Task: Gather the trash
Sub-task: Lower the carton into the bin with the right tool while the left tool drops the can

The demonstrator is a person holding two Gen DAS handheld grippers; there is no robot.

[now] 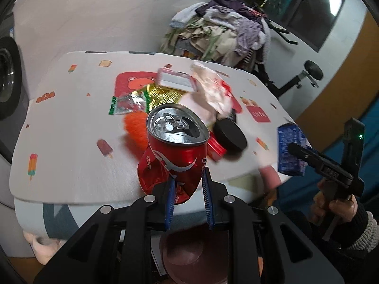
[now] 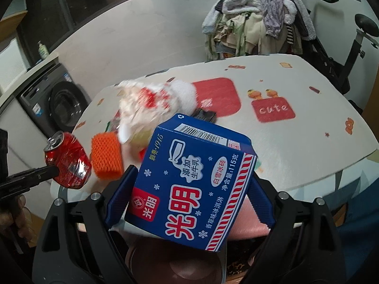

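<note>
My left gripper is shut on a crushed red cola can, held above the near edge of the white table. The same can shows at the left of the right wrist view. My right gripper is shut on a blue ice-cream carton, its blue fingers pressed on both sides; the carton also appears at the right of the left wrist view, off the table's edge. More trash lies on the table: an orange foam net, crumpled white paper, a green wrapper and a black lid.
A pink round bin sits below both grippers, near the table's front. A pile of clothes on an exercise bike stands behind the table. A washing machine is at the left. A person's hand holds the right gripper.
</note>
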